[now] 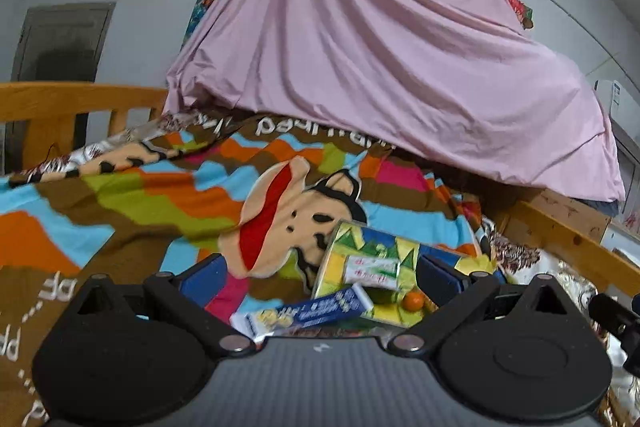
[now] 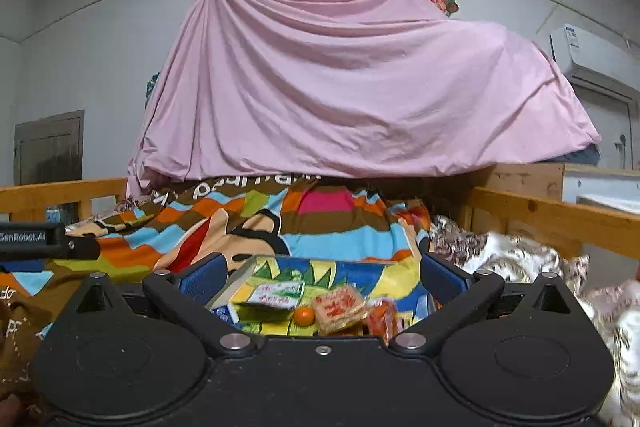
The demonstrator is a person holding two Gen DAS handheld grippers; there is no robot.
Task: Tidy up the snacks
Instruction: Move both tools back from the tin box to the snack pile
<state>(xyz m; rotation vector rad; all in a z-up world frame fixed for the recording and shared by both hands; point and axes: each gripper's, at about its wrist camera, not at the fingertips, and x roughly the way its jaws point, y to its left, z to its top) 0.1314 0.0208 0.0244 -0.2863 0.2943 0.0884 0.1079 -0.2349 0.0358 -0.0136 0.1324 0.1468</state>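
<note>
Both grippers, left (image 1: 318,277) and right (image 2: 320,277), spread wide, holding nothing. Snacks lie in a tray (image 2: 360,269) on the blanket (image 1: 132,195): green packet (image 2: 276,294), orange (image 2: 305,315), biscuit pack (image 2: 340,308), blue packet (image 1: 308,311) probably at the near rim. Take one item, square on, before closing.

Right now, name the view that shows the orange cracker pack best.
Right wrist view: the cracker pack lies in plain sight in the tray, beside the tangerine. The left wrist view doesn't show it.
</note>
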